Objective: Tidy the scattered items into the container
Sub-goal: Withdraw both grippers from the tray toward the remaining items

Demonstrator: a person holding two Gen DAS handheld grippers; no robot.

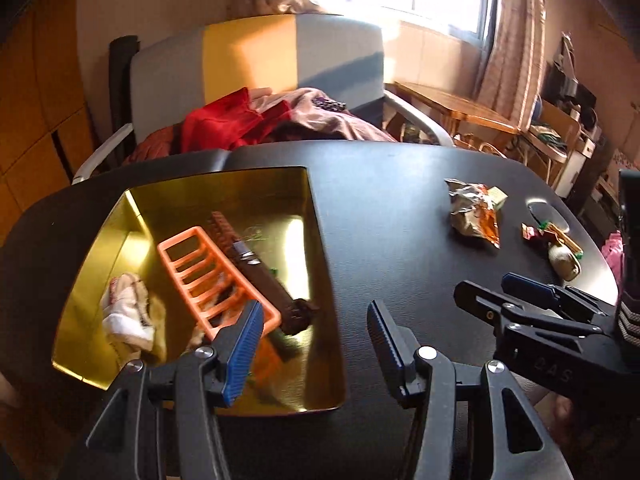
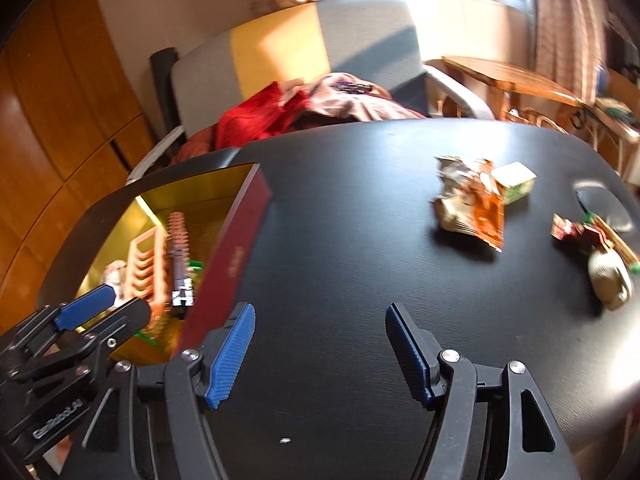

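A gold-lined tin (image 1: pixel 316 216) with a dark red outer wall (image 2: pixel 236 248) sits at the table's left. It holds an orange plastic rack (image 1: pixel 208 276), a brown comb-like bar (image 1: pixel 260 276) and a crumpled white cloth (image 1: pixel 128 312). My left gripper (image 1: pixel 316 320) is open and empty over the tin's near right corner. My right gripper (image 2: pixel 320 324) is open and empty above the bare black table. A crumpled snack wrapper (image 2: pixel 472 208), a small pale box (image 2: pixel 514 182), small sweet wrappers (image 2: pixel 580 232) and a beige lump (image 2: pixel 610 280) lie at the right.
The black table (image 2: pixel 360 240) has a rounded far edge. Behind it stands a grey and yellow armchair (image 1: pixel 256 64) piled with red and pink clothes (image 1: pixel 240 120). A wooden side table (image 1: pixel 452 108) and shelves stand at the right.
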